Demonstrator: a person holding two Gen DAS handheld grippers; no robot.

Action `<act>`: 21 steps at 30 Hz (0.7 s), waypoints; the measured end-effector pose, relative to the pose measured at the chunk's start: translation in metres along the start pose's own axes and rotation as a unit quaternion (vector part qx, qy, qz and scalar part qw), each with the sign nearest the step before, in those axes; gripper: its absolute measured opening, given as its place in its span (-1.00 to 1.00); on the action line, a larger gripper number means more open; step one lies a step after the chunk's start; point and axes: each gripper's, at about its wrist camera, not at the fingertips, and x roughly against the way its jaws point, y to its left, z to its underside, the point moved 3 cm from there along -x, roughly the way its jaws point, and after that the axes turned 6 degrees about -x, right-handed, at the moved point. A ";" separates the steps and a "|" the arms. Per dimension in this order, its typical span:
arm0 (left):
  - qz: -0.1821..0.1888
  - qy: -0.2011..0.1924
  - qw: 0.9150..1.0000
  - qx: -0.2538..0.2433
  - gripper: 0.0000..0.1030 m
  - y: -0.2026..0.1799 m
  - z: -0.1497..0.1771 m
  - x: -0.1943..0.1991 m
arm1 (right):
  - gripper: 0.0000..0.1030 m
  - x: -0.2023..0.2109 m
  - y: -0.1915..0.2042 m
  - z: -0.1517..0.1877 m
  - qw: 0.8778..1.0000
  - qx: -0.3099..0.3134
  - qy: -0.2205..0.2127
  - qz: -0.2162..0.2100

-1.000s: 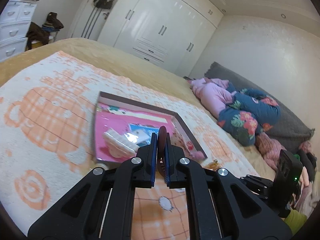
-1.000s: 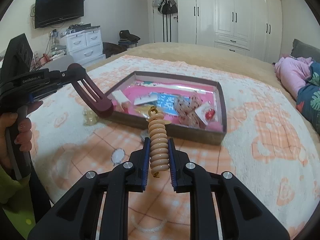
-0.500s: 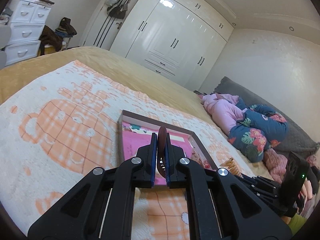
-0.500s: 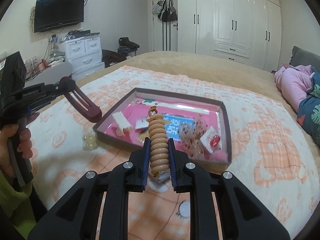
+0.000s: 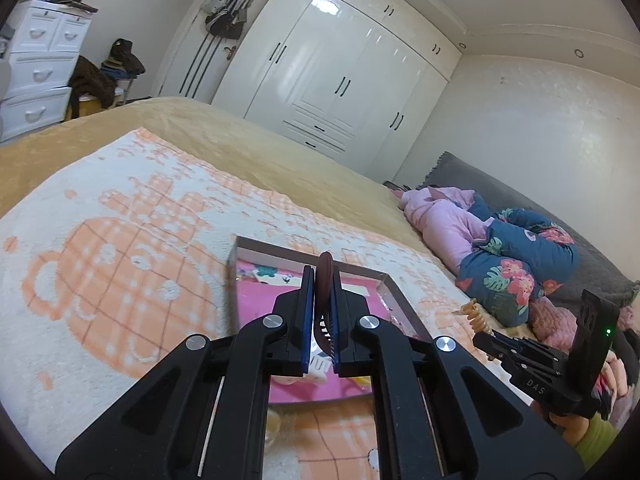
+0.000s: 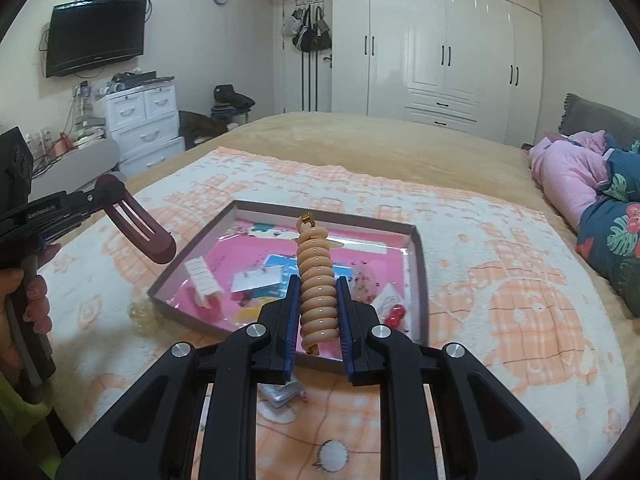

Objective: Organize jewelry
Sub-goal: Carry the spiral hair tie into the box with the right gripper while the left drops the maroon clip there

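Gripping a dark maroon hair clip [image 5: 323, 276] edge-on, the left claw [image 5: 320, 300] is clamped narrow, hovering over the box tray [image 5: 394, 292] on the bed blanket [image 5: 120, 240]. Right claw [image 6: 318, 300] holds a beige spiral hair clip [image 6: 316, 276] upright above the tray's near rim, at 6 o'clock of its pink interior. Small packets lie inside the tray.

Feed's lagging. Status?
Left gripper shut on maroon hair clip. Right gripper shut on beige spiral clip. Both above tray. Nothing blocking.
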 end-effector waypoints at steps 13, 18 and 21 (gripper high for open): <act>0.030 0.017 0.999 -0.004 -0.96 -0.013 -0.005 -0.045 | -0.67 -0.011 -0.024 -0.004 0.999 -0.014 0.004 0.033; 0.038 0.023 0.999 -0.012 -0.96 -0.016 -0.006 -0.061 | -0.67 -0.014 -0.032 -0.009 0.999 -0.017 0.002 0.047; 0.041 0.023 0.999 -0.015 -0.96 -0.017 -0.006 -0.068 | -0.67 -0.019 -0.035 -0.013 0.998 -0.016 0.003 0.053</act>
